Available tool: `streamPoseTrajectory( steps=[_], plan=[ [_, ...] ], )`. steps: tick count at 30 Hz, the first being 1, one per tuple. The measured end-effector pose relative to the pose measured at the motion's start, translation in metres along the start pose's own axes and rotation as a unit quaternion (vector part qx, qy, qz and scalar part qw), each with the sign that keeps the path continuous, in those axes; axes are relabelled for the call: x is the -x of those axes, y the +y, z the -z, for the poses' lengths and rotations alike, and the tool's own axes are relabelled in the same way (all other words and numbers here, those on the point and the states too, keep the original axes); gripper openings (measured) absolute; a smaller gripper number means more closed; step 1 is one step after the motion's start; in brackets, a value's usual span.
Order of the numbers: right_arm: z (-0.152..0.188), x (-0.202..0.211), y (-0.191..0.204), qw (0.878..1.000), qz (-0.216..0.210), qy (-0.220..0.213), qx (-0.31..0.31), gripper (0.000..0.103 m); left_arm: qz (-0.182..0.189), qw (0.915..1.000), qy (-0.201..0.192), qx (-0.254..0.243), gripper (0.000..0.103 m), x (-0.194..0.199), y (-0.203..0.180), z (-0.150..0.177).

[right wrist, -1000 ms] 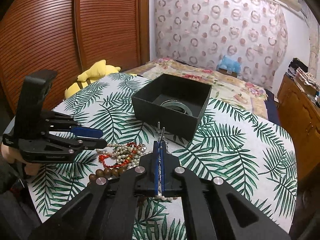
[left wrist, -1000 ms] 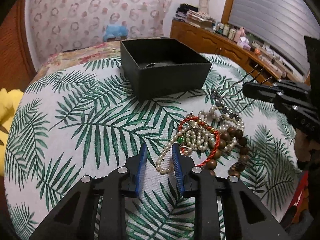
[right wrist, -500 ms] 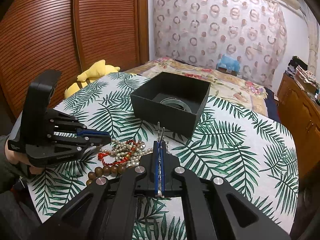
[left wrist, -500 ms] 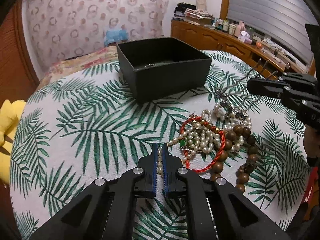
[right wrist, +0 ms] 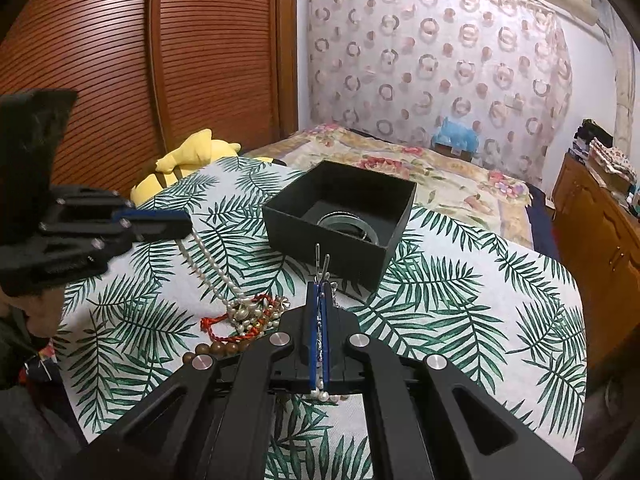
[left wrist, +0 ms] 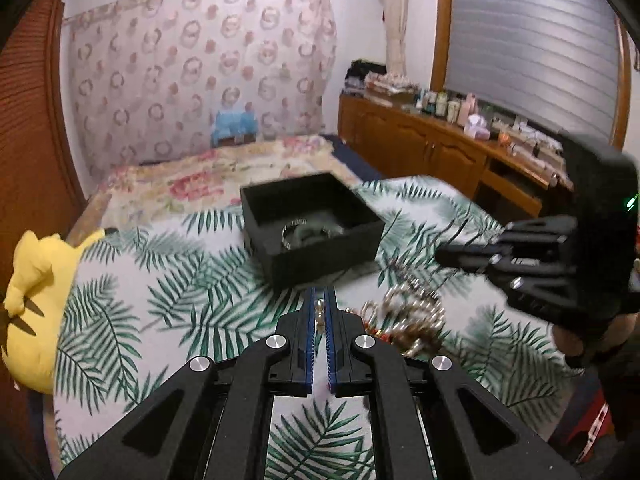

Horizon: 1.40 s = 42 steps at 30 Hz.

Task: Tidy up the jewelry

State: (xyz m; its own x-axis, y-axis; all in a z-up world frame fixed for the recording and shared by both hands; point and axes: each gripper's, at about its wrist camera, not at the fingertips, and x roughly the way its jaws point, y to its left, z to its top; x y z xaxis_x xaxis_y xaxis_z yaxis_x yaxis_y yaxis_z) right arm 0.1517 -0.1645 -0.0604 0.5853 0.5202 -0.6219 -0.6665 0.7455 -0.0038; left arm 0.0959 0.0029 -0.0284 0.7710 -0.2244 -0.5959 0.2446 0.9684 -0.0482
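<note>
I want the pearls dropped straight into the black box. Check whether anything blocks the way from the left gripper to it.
No object stands between them. The left gripper holds the pearl necklace, and the black box sits open-topped beyond bare tablecloth. But the strand's lower end is still caught in the jewelry pile, so it may drag that along.

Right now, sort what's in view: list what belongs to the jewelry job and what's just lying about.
Job: pearl strand in left gripper; earrings in right gripper; red cord; wooden beads; black box.

Lying about: yellow plush; blue toy; dresser clutter.
</note>
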Motion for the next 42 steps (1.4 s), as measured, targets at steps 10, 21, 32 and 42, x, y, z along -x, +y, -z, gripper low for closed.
streamPoseTrajectory(
  steps=[10,21,32,42],
  plan=[
    [-0.01,0.006,0.0,1.0,0.002,-0.008,0.004,0.002,-0.004,0.999,-0.044,-0.004,0.004,0.029,-0.001,-0.029],
    [-0.032,0.011,-0.007,1.0,0.004,-0.023,0.013,0.002,-0.003,0.9971,-0.075,-0.009,0.004,0.042,0.004,-0.065],
    [-0.055,0.002,-0.026,1.0,-0.003,-0.022,0.006,0.002,0.011,0.9948,-0.101,-0.006,0.004,0.044,0.01,-0.114],
    [-0.094,-0.014,-0.051,1.0,-0.011,-0.024,0.007,0.002,0.017,0.9933,-0.115,-0.002,0.004,0.028,0.024,-0.164]
  ],
)
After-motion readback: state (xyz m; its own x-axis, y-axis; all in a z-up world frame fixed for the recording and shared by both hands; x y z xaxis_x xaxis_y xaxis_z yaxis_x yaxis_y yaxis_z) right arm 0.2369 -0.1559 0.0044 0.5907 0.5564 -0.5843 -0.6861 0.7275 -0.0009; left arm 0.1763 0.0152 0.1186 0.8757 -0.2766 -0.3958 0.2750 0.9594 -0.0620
